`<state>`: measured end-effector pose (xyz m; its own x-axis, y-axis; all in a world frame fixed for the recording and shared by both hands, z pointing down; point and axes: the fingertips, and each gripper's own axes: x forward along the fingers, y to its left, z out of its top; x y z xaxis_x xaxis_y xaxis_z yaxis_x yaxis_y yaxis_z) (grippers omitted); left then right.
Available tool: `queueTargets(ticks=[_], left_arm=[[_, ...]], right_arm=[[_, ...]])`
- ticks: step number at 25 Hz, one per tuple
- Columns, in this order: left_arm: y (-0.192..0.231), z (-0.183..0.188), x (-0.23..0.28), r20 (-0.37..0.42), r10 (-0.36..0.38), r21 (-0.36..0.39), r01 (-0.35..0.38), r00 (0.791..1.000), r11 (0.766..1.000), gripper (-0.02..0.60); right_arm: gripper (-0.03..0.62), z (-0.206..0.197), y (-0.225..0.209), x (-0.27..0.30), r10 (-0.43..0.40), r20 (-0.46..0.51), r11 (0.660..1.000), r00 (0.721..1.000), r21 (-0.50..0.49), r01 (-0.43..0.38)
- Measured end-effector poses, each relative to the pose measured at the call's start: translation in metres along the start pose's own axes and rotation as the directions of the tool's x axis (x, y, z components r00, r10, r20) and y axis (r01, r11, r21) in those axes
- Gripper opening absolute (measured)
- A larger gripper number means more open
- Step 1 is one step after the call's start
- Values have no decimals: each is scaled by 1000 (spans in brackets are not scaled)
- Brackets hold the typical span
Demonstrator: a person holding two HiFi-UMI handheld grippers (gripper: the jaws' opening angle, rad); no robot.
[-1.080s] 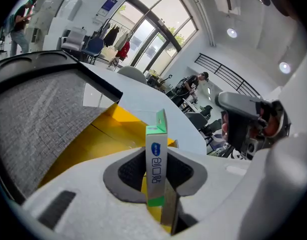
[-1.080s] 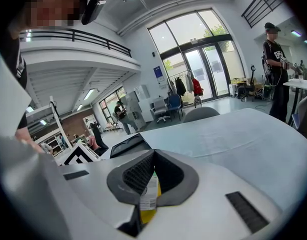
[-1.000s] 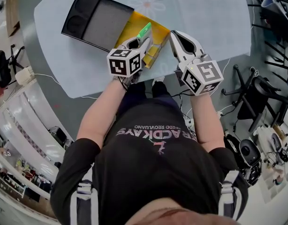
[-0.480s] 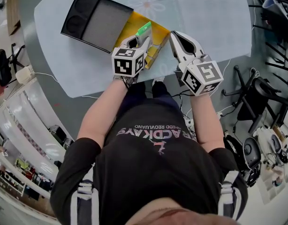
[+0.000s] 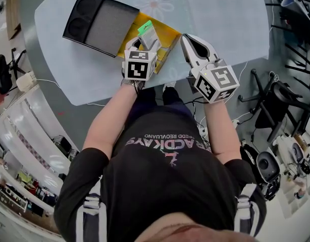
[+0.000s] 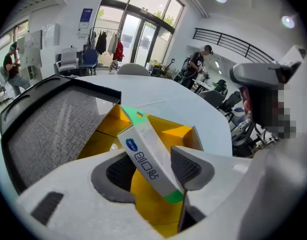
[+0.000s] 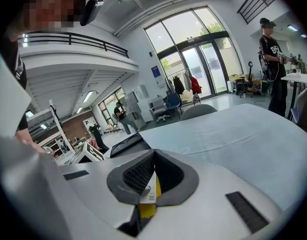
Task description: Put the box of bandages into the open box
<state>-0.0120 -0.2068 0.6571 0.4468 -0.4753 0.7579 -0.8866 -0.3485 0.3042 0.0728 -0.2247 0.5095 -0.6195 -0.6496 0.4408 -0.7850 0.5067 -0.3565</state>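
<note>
The bandage box, white with green ends, stands tilted over the open yellow box. My left gripper sits right behind it. In the left gripper view the bandage box lies slanted between the jaws, which have just been opening. It leans by the right pad, and the left pad stands clear of it. Below it is the yellow box. My right gripper is at that box's right corner. In its own view the right gripper is shut on a yellow flap with a white label.
A black tray with a grey mat and two round wells lies against the yellow box's left side, also seen as the black tray. The pale blue table stretches away to the right. Chairs and cables crowd the floor on the right.
The left gripper has rolled and shifted a little left. Its jaws stand wider, and the bandage box has swung from lying along the jaws to a more upright tilt over the yellow box.
</note>
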Motion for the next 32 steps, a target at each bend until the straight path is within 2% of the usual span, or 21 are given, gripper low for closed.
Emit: queueTargets(ticks=[4,8,19,27,32], left_arm=[[0,-5,2,-25,35,51,-34,999,998,269],[3,-11,2,-33,65,59,-63,997,996,332],[13,-19,-6,-81,131,92,-123,988,988,379],[7,-8,-30,-21,156,92,-154,988,984,377],[-6,-1,-56,44,171,72,-174,984,982,377]], right_arm=[[11,-1,-3,-3,-2,0,1000,1000,7,2],[11,-1,1,-6,0,4,1000,1000,10,0],[11,4,6,-12,10,23,1000,1000,16,-10],[11,21,14,-24,49,63,999,997,-15,-48],[11,31,26,-39,94,93,995,991,-54,-89]])
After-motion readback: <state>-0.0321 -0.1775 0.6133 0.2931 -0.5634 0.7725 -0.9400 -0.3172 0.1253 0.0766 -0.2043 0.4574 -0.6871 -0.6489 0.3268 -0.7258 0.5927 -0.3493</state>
